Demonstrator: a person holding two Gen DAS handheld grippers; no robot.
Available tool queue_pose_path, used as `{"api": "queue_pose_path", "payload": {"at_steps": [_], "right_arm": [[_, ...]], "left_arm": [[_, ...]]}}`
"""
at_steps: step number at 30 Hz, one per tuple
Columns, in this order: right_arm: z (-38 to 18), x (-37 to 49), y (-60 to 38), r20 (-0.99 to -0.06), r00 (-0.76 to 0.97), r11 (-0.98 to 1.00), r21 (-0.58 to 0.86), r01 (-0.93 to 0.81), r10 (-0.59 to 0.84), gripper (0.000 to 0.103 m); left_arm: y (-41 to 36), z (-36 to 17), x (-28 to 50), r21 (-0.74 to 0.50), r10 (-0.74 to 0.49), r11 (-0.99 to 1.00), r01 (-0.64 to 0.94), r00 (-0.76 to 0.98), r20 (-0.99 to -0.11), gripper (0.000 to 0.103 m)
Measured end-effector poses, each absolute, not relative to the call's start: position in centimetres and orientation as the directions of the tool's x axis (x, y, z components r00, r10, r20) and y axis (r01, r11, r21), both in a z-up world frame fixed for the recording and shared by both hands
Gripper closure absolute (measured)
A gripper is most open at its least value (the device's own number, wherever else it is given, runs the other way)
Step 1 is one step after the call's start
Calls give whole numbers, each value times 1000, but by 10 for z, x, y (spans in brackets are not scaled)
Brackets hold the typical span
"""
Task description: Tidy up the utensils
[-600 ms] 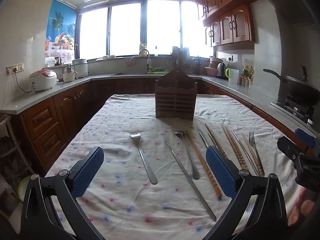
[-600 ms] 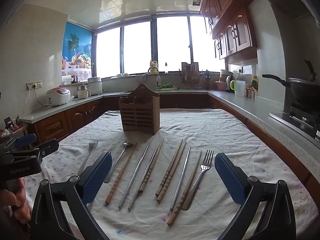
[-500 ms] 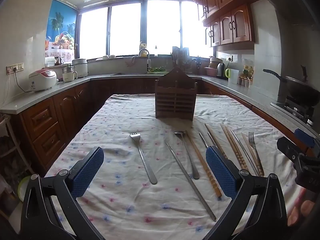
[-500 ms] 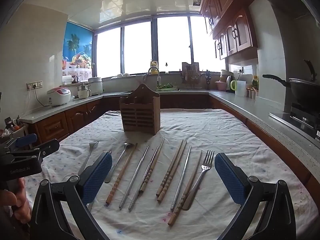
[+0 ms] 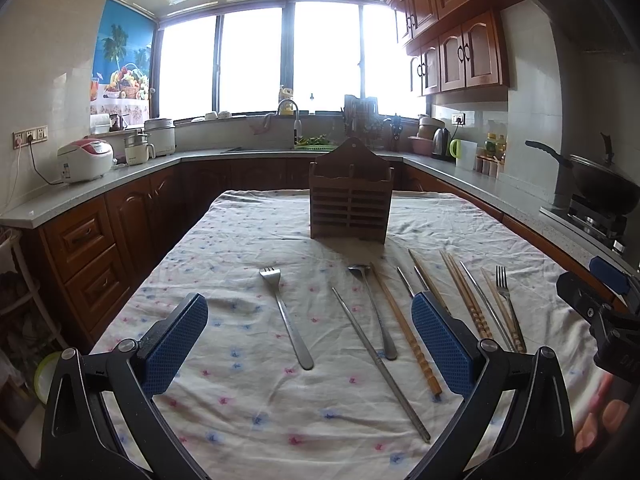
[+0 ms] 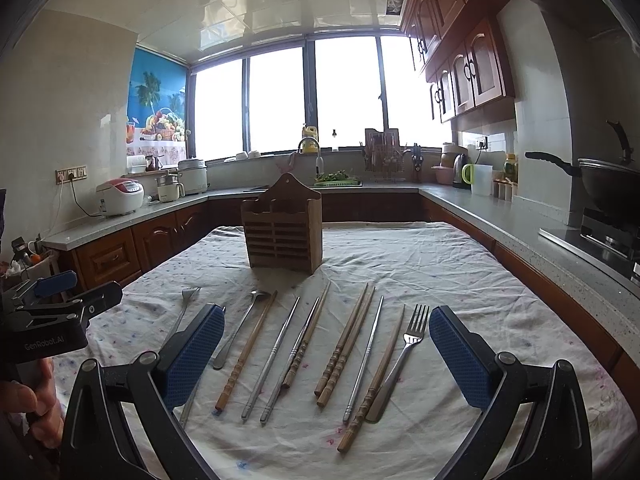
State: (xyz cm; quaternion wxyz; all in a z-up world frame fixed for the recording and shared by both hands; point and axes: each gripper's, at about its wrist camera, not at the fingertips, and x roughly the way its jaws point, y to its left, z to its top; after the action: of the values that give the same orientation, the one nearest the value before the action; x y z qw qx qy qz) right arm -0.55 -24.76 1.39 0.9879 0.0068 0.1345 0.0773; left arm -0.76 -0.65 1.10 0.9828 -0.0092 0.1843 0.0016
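Tablecloth holds two forks, perhaps eight chopsticks, one spoon.

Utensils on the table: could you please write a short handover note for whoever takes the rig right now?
Left gripper: open, holding nothing, above the near part of the table.
Right gripper: open, holding nothing, above the chopsticks.
Holder: upright at the far middle of the cloth; nothing shows above its rim.
On the cloth: left fork, spoon, wooden and metal chopsticks in a row, right fork.
Done: nothing visibly sorted.
Left: every utensil still needs to go into the holder.
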Motion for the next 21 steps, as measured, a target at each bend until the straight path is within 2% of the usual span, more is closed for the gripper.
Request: {"api": "queue_pose_path", "payload": {"at_steps": [11, 16, 21], "right_arm": [[14, -8, -250, -225, 960, 986, 63, -157, 167, 0], [12, 0, -250, -263, 951, 987, 34, -158, 161, 0], [16, 9, -253, -285, 943, 986, 55, -160, 169, 0]], "left_arm": [[-6, 11, -8, -19, -5, 1000, -2, 929, -369, 0], [-6, 10, -3, -27, -15, 1000, 5, 921, -389, 0], [0, 11, 13, -75, -45, 997, 12, 894, -445, 0]]}}
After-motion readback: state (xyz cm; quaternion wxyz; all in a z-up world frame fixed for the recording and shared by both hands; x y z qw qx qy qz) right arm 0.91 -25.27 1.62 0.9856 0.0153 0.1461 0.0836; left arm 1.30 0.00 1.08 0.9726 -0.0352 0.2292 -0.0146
